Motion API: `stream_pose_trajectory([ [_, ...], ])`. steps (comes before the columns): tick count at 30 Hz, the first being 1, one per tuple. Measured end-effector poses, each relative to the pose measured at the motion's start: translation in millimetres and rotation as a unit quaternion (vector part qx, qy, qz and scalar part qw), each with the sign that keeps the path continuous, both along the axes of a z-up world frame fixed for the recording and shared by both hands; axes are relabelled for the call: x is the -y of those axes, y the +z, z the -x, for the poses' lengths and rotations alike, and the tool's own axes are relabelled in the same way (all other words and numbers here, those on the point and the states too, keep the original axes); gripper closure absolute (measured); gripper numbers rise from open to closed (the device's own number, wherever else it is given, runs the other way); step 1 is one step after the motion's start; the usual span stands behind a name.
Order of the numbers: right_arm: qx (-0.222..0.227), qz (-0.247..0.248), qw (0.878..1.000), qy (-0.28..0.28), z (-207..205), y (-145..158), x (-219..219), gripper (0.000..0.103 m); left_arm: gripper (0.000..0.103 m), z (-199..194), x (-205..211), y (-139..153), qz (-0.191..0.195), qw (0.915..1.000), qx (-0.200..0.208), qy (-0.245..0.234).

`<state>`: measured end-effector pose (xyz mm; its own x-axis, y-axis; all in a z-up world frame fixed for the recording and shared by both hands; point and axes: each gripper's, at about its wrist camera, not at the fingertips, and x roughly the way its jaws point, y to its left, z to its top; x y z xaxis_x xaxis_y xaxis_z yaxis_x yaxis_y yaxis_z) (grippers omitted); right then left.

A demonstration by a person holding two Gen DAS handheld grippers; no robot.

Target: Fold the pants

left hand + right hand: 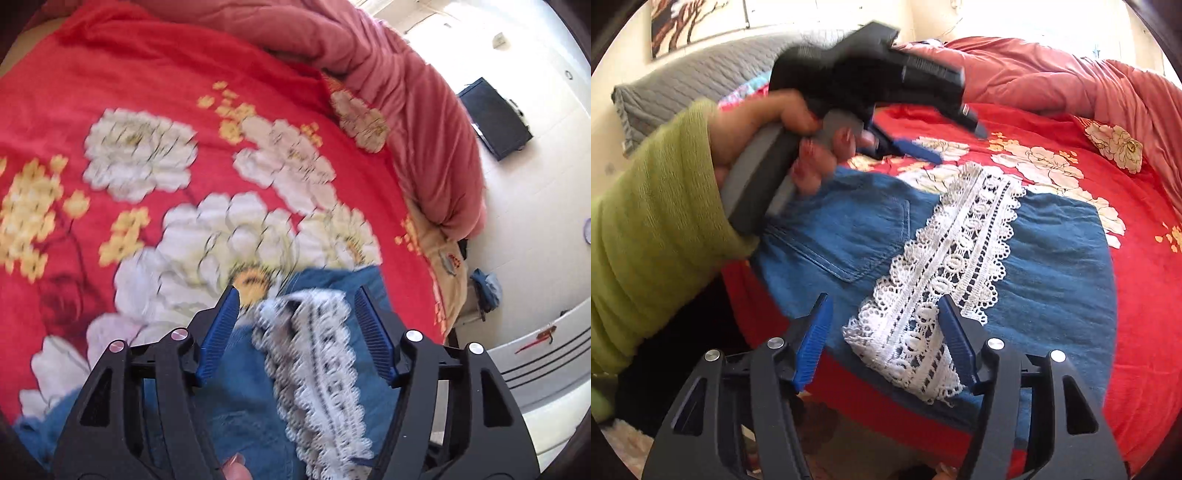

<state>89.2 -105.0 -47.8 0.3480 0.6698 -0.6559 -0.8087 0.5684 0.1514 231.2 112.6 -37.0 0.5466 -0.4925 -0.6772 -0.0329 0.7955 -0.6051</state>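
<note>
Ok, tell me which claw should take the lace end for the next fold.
Right, probably. The right claw is open at the near end of the white lace strip on the blue denim pants; the left claw is beyond the far edge.

My blue denim pants (1034, 266) lie folded flat mid-frame, back pocket showing at left, white lace strip (945, 266) running diagonally down the middle (looks pretty neat).

the left gripper (916, 147) is black with a grey handle; each gripper has black arms, silver screws and ribbed blue fingers (221, 332). the left hand (798, 140) shows a yellow-green knit sleeve (653, 229) and red nails.
</note>
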Motion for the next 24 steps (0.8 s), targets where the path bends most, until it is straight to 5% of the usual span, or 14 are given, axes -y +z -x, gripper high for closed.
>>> stream_pose_trajectory([
  [6,0.0,-0.037,0.999,-0.039,-7.4,19.6,34.8,0.039,0.039,-2.4,7.7,-9.5,-0.037,0.9992,-0.008,-0.012],
  [19,-0.032,-0.016,0.98,-0.198,-71.7,8.1,85.7,0.035,0.038,-9.2,21.6,-16.7,-0.033,0.9981,-0.017,-0.049],
  [24,-0.047,-0.005,0.977,-0.21,-113.8,8.8,82.1,0.031,0.038,-12.0,29.2,-22.6,-0.043,0.9967,-0.031,-0.061],
])
